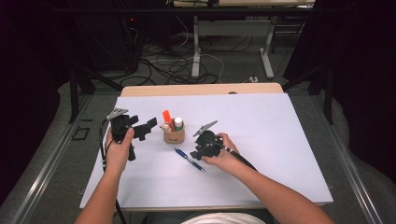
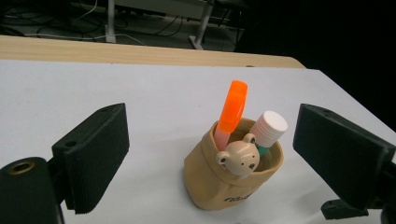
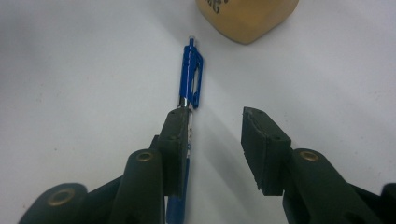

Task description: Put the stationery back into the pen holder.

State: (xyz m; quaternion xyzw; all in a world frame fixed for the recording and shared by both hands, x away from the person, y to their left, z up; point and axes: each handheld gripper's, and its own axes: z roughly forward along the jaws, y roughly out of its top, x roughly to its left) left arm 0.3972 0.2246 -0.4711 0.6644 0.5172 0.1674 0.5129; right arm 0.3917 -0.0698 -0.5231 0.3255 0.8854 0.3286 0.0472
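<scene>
Two hand-held grippers are out over the white worktop (image 1: 280, 140), one in each of the person's hands. Nearest the person lies a blue pen (image 1: 189, 160). Its long axis runs from about 10 o'clock, near the cup, to 4 o'clock, toward the person's right.

The right hand-held gripper (image 1: 198, 151) is the nearer one and sits just at the pen's 3 o'clock side. Its jaws are spread and hold nothing. In the right gripper view this gripper (image 3: 217, 135) looks along the pen (image 3: 190, 84): the shaft runs almost parallel to the jaws, clip end pointing away toward the cup (image 3: 247, 18). The shaft passes under the left jaw and not through the gap. So any pinch likely turns on that offset: the jaws would need to shift toward the pen's side, and probably turn across the shaft, before closing.

Farther out, at 12 o'clock from the pen, stands the tan cup (image 1: 174, 134) with a bear face, just beyond the pen's far end and close enough to crowd a reach.

The left hand-held gripper (image 1: 144, 128) hovers at the cup's 9 o'clock, released and empty. In its own view the cup (image 2: 233, 177) stands between the wide jaws, untouched. It holds an orange marker (image 2: 232, 112) and a white-capped stick (image 2: 268, 128), both tilted.
</scene>
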